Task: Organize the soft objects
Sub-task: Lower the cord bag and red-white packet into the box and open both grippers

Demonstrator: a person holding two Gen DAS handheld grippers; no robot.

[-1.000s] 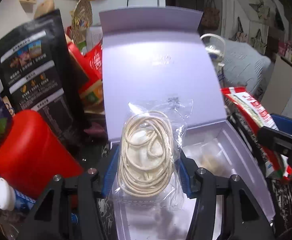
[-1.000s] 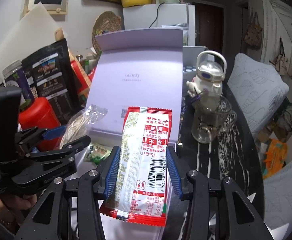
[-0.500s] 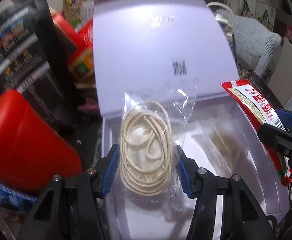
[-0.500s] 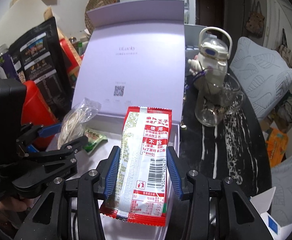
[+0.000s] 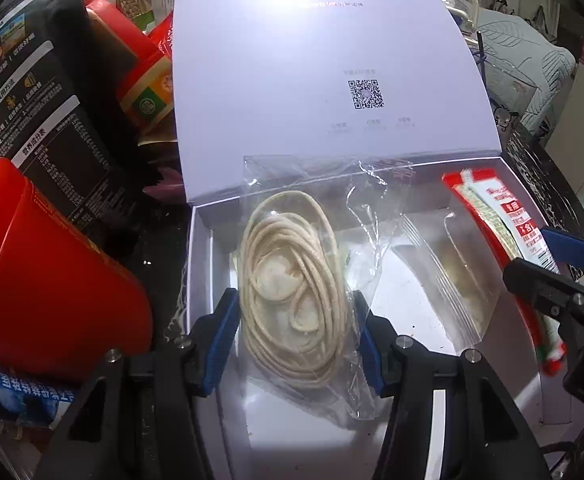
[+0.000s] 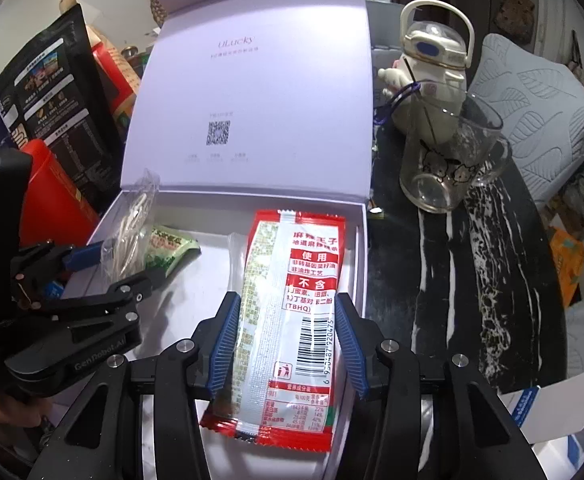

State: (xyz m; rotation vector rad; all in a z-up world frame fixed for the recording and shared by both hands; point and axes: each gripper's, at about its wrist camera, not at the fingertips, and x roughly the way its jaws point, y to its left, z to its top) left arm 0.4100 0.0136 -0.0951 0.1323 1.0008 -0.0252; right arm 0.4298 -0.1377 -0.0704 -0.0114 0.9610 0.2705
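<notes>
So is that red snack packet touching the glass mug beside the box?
Apart. The right wrist view shows the red snack packet over the white box, with the box wall and dark tabletop between it and the glass mug.

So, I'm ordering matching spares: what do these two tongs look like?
Both tongs, left and right, have matte black angular plastic arms with silver screw heads and ribbed blue pads. The left one carries pale "GenRobot.AI" lettering.

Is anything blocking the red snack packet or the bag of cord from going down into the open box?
Nothing visible blocks either. The red snack packet hangs over bare floor on the right of the box. The bag of cord hangs over the left; a green packet and clear bag lie inside.
</notes>
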